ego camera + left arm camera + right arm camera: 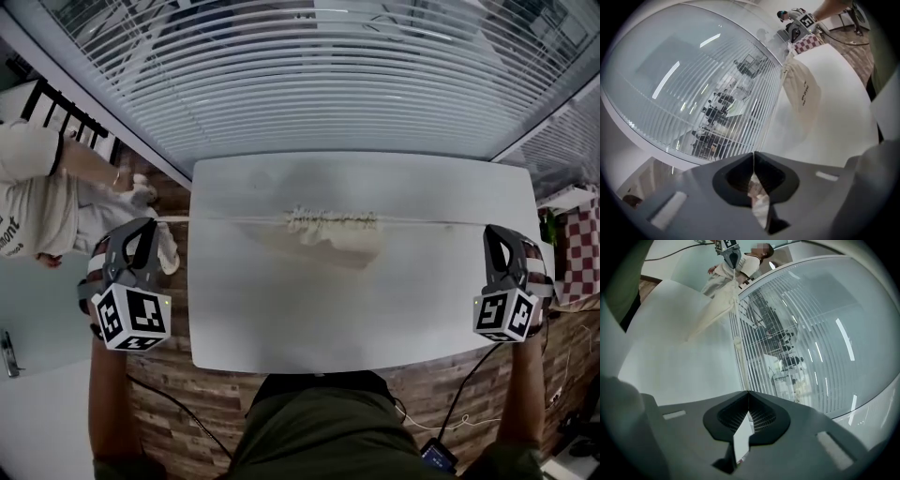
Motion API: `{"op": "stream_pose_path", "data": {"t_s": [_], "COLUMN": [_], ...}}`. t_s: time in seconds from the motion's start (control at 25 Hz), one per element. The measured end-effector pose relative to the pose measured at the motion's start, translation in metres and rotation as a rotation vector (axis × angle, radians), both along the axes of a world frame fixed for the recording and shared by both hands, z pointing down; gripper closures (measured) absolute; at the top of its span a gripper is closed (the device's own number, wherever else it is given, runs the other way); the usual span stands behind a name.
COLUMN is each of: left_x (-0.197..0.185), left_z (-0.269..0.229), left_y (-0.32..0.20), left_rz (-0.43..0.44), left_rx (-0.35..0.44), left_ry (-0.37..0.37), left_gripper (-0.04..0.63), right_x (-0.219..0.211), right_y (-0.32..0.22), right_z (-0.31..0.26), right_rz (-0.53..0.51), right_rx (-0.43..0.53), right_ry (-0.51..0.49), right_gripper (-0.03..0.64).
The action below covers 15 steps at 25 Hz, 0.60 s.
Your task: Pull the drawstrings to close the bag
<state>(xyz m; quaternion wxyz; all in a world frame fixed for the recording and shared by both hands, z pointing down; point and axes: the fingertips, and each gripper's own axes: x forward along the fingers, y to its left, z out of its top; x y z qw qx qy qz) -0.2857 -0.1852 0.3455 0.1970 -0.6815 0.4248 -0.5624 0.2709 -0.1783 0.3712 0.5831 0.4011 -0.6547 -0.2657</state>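
Bag of cream cloth (330, 240) lies mid-way across the white bench (281, 319), its gathered mouth bunched tight on the side toward the slatted window blinds (309, 75). My left tool (141, 228), just off the bench's left edge, and my right tool (495, 234), at its right edge, each have their jaws pressed together on an end of the thin pale drawstring (427, 223), which runs taut and straight out from both sides of the mouth.

Tiny, illegible print (804, 95) on the bag (796, 77); bystander (30, 202) half off-frame.
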Motion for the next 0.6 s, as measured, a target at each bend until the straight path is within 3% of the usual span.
{"op": "stream_pose_path", "data": {"t_s": [0.6], "left_x": [-0.026], "left_z": [-0.007], "left_y": [-0.001], "left_rz": [-0.116], "left_rx": [-0.017], "left_ry": [0.088], "left_gripper": [0.583], "right_x": [0.013], "right_y": [-0.003], "right_z": [-0.01], "right_rz": [0.007], "right_rx": [0.023], "right_ry": [-0.018], "right_gripper": [0.601]}}
